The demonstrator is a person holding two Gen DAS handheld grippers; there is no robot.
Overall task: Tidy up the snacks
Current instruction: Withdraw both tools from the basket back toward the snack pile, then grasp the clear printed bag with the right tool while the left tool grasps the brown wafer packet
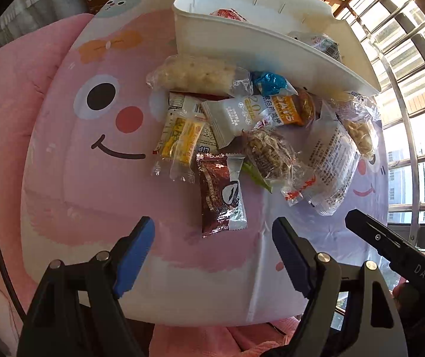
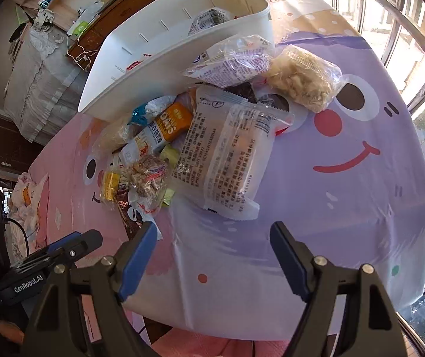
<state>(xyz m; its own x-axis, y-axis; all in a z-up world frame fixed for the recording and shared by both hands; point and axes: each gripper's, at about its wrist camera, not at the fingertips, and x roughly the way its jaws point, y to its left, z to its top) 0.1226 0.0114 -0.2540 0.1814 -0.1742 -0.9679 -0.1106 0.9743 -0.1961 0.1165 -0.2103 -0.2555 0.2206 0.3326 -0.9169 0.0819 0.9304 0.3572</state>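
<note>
A heap of wrapped snacks lies on a table with a pink and lilac cartoon cloth, in front of a white bin that holds a few packets. Nearest my left gripper is a brown foil packet; its jaws stand open just short of it, holding nothing. Beside it are a yellow bar and a white and orange oat bar. My right gripper hangs open and holds nothing, just below a large clear packet with printed text. A bag of pale puffs lies further back.
The white bin stands at the table's far side, touching the heap. Window bars run along the right. The other gripper's black tip shows at lower right in the left wrist view. A draped cabinet stands beyond the table.
</note>
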